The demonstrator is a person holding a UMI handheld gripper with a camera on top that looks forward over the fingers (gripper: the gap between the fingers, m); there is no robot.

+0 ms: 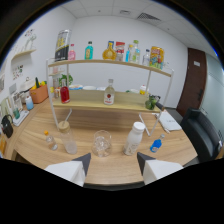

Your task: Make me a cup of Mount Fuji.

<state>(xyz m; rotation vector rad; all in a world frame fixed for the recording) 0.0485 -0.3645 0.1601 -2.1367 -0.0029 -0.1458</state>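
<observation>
The tongs point(114, 162) are wide open and hold nothing, and the upright glass cup point(101, 143) stands just ahead, between them

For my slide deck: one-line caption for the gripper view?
Open gripper faces a glass cup and white bottle on a wooden counter.

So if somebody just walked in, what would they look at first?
Probably the clear glass on the wooden table, just ahead of the open gripper, with a white bottle beside it and a capped clear bottle on its other side. Beyond them, a shelf holds a colourful row of drinks, and a red bottle stands on the lower shelf.
</observation>
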